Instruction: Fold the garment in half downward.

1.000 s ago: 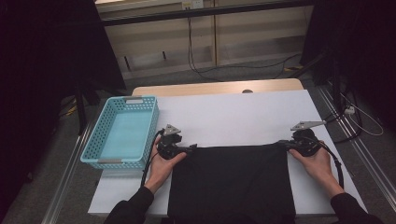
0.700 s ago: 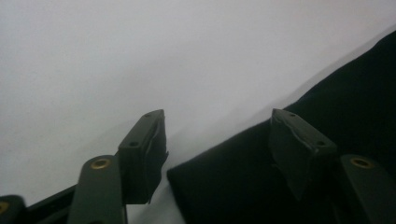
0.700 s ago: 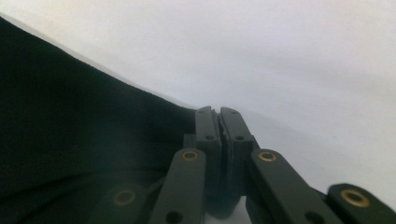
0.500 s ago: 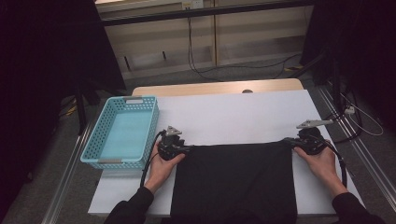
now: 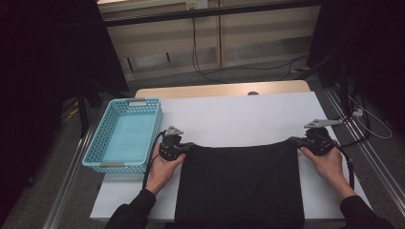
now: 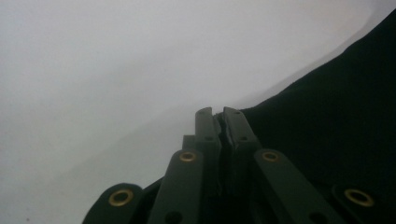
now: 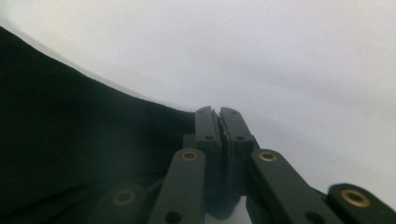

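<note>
Meanwhile, at the table's left edge, a turquoise plastic basket (image 5: 125,135) sits empty and untouched on the white tabletop (image 5: 239,117). Just beside it, the left gripper (image 5: 187,147) has just been closing its jaws, and they now stand pressed together on the far left corner of a black cloth (image 5: 241,183); a second ago that gripper stood spread at the same corner. In the left gripper view the jaw tips meet with the dark fabric (image 6: 336,135) running into them from the right, though the pinched edge itself is too dark to trace between the pads.

The cloth lies spread flat across the near middle of the table, its far edge running almost straight from one gripper to the other. On the right, the right gripper (image 5: 292,141) pinches the far right corner, jaws together as in the earlier frames; the right gripper view shows the fabric (image 7: 74,140) reaching the closed tips from the left.

With both far corners now gripped, the cloth looks ready to be lifted or folded, probably toward the person. Its near edge is cut off by the bottom of the high view, both forearms hide part of its sides, and the two gripper views are hazy beyond the jaws.
</note>
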A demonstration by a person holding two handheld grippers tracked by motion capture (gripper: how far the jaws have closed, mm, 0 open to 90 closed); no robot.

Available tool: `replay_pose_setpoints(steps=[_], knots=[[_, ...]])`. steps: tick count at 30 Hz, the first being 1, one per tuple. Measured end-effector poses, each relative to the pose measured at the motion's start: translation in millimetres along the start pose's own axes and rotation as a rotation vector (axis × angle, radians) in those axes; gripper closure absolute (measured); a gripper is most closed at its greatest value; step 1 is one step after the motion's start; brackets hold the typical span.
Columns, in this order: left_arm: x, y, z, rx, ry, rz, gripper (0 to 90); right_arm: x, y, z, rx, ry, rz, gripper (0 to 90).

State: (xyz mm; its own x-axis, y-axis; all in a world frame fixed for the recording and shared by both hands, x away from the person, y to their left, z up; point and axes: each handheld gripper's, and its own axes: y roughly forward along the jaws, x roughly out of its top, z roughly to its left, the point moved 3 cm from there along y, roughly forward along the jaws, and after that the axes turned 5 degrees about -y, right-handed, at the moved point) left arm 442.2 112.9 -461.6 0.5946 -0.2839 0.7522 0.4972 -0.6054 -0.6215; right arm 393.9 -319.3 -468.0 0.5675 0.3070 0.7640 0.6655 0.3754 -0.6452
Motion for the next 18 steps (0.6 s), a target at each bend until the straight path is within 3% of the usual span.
replay_pose_setpoints(steps=[8,18], knots=[[20.4,5.3,5.0,0.041,0.021,-0.04,85.8,13.9,-1.8,-6.1,-0.026,-0.002,-0.042,86.9],[40.8,13.5,16.9,0.065,-0.016,-0.088,85.8,39.7,11.1,-17.4,-0.046,0.004,-0.093,86.7]])
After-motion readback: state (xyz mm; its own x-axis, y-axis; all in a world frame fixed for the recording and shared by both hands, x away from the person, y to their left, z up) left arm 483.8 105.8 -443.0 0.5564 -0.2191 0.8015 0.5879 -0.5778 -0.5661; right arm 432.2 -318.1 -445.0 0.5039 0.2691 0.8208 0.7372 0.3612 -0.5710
